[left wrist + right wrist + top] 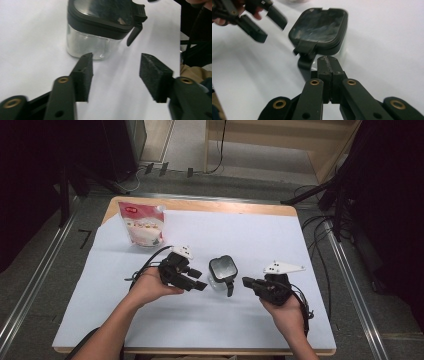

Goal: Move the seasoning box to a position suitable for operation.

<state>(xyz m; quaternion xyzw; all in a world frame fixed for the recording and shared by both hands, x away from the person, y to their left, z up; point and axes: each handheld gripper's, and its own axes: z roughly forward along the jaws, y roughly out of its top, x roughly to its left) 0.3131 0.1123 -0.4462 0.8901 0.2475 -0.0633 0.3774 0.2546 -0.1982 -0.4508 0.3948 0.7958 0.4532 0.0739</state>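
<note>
Standing near the middle of the white-covered counter (280,320), between the two grippers, a clear square jar (221,275) with a black hinged lid is seen, its lid shut and a black latch tab (134,35) hanging down one side. The left gripper (115,75) is held wide open just short of the jar's clear wall, with nothing between its foam pads (155,75). The right gripper (328,65) is closed, pad against pad, holding nothing — its tip is pointed at the latch side of the jar and lies just beside the tab. A red-and-white pouch (142,224) stands well apart at the far left of the counter.

The work in hand is judged to be steadying the jar and opening its lid. Trouble could come from the jar's light, smooth body: if the tab is pushed by the closed right gripper before the left one is clamped on the wall, the jar may be slid or tipped over. A grasp placed too high — on the lid's rim — could pin the lid shut.
</note>
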